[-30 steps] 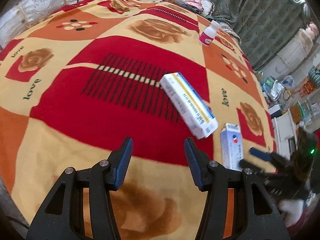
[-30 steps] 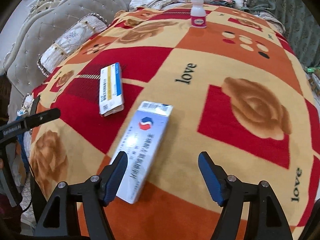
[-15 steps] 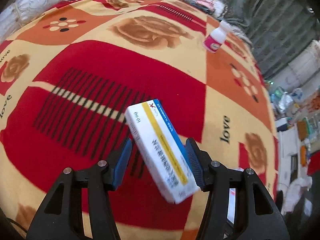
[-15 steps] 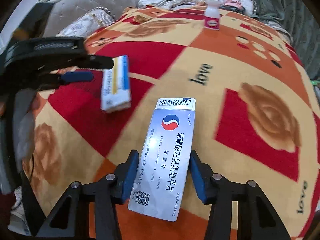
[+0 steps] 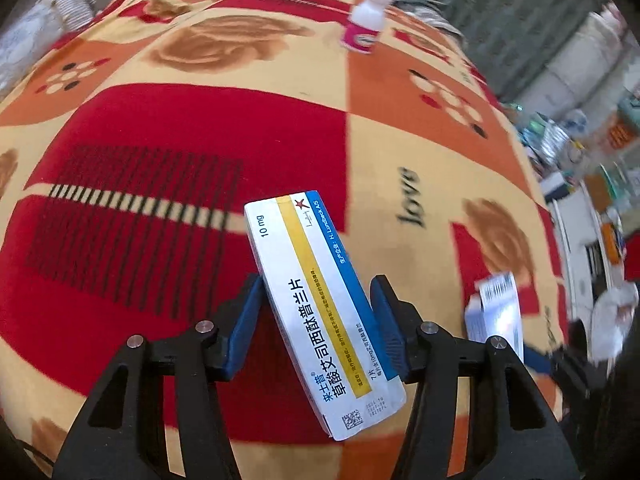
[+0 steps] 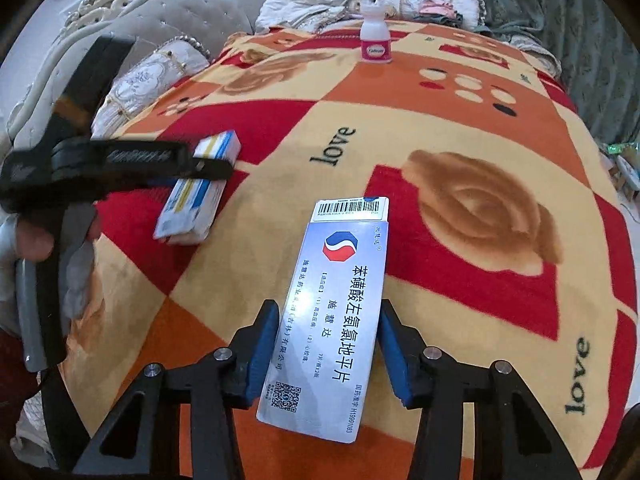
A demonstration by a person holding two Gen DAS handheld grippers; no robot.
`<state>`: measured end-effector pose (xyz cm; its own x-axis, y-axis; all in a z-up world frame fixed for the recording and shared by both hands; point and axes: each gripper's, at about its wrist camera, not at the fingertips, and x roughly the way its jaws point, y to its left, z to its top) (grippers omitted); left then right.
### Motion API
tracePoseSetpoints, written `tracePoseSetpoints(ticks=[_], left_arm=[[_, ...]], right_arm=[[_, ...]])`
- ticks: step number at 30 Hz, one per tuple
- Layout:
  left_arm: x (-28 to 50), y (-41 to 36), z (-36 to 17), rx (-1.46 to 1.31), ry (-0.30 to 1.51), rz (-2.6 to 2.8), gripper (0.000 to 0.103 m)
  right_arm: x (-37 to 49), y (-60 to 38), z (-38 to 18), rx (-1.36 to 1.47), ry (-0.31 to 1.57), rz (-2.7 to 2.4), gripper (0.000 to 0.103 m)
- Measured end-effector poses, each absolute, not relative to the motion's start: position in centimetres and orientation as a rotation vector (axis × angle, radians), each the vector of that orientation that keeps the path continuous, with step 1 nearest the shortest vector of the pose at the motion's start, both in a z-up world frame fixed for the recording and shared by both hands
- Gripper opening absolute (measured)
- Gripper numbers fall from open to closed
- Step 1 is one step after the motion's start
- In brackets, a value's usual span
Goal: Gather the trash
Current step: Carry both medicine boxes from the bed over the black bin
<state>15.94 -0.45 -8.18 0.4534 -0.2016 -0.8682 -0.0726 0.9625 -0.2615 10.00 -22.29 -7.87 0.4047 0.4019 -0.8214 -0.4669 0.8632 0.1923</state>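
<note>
- Pads of our left gripper (image 5: 316, 332) pressed both long sides of the yellow-striped box (image 5: 320, 300), clamping it, its far end jutting ahead of the fingers.
- Our right gripper (image 6: 328, 354) likewise squeezed the silver box (image 6: 334, 304) over the blanket (image 6: 460, 128).
- Far ahead of both tools, the small white bottle (image 6: 375, 42) stood upright.

Light: bright, even, soft shadows
Glare: sheen on silver box (image 6: 338, 316)
Blur: left wrist view's right edge smeared
Edges: fisheye bending, dark corners
</note>
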Motion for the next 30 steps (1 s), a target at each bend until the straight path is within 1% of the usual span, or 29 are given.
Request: tracePoseSetpoints(ticks=[3, 11, 30], left_arm=[[14.7, -2.0, -7.4, -0.268, 1.098, -0.127, 0.054], [12.5, -9.1, -6.1, -0.183, 1.073, -0.242, 0.054], [11.0, -24.7, -4.7, -0.026, 1.063, -0.479, 0.054]], right_arm=[[9.7, -23.7, -7.3, -0.059, 1.002, 0.532, 0.047], [8.4, -28.7, -6.6, -0.036, 0.991, 0.458, 0.047], [3.7, -42.2, -5.4, 0.059, 0.956, 0.240, 0.048]])
